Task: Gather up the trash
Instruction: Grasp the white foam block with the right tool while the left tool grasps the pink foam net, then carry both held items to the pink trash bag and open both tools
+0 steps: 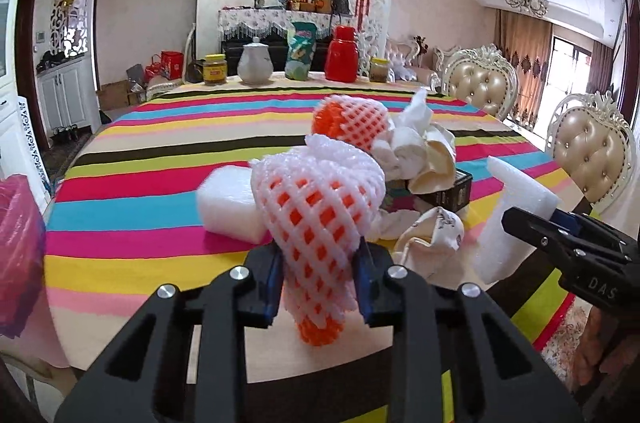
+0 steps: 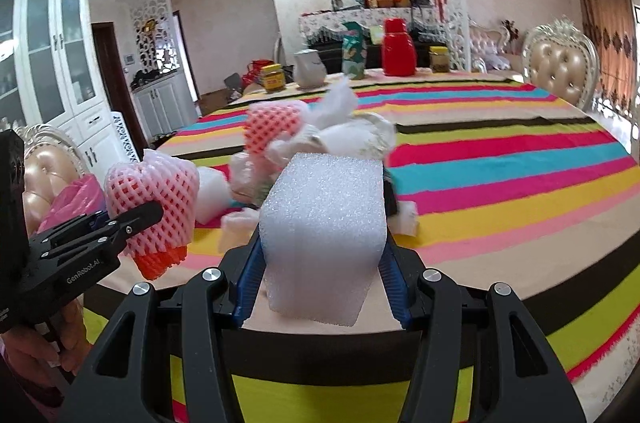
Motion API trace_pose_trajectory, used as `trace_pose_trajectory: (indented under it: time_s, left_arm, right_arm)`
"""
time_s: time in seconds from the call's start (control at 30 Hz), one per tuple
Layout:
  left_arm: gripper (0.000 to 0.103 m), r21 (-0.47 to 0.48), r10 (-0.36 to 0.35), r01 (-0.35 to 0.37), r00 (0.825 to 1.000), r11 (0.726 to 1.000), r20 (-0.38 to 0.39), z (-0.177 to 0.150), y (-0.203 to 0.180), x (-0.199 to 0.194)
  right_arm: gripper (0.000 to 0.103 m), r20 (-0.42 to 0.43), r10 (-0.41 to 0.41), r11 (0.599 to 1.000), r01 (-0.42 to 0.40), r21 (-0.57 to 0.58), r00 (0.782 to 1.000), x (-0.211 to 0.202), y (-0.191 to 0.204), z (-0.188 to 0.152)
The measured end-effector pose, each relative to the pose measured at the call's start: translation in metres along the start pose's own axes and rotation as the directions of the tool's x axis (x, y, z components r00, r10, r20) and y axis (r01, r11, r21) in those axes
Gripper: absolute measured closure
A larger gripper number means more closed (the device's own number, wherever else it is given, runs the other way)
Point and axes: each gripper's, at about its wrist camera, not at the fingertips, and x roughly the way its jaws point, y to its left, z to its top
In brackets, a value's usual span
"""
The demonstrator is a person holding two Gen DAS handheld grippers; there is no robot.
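My left gripper (image 1: 318,271) is shut on a white-and-orange foam fruit net (image 1: 316,215), held above the near edge of the striped table (image 1: 140,159). The net also shows in the right wrist view (image 2: 154,191). My right gripper (image 2: 322,271) is shut on a white foam block (image 2: 324,235), which also shows at the right of the left wrist view (image 1: 512,219). Behind lies a trash pile: another fruit net (image 1: 352,123), crumpled tissues (image 1: 416,143), a second foam block (image 1: 228,203) and a dark box (image 1: 452,191).
A pink plastic bag (image 1: 16,251) hangs at the left table edge. Jars, a white pot (image 1: 256,61), a green packet and a red flask (image 1: 342,55) stand along the far edge. Padded chairs (image 1: 592,155) line the right side.
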Motion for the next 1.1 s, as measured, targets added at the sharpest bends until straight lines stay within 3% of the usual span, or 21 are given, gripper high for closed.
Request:
trace_pose_trajectory:
  time_s: [0.33,0.57,0.77,1.1]
  left_arm:
    - [0.074,-0.041,0.085,-0.084,0.996,0.996,0.016,-0.002,0.042,-0.025]
    - [0.074,-0.089,0.187,-0.184,0.982,0.979,0.03,-0.002,0.09,-0.048]
    - [0.074,-0.128,0.301,-0.293,0.953,0.948,0.043,0.0,0.142,-0.076]
    - [0.073,-0.238,0.482,-0.461,0.876,0.855,0.032,0.002,0.26,-0.127]
  right_arm:
    - [0.052,0.007,0.101,0.991,-0.1,-0.085,0.995,0.012,0.052,0.015]
    - [0.052,-0.015,0.206,0.966,-0.206,-0.154,0.978,0.034,0.105,0.023]
    - [0.052,-0.049,0.31,0.927,-0.313,-0.207,0.949,0.057,0.16,0.039]
    - [0.052,-0.119,0.466,0.818,-0.478,-0.321,0.877,0.101,0.273,0.057]
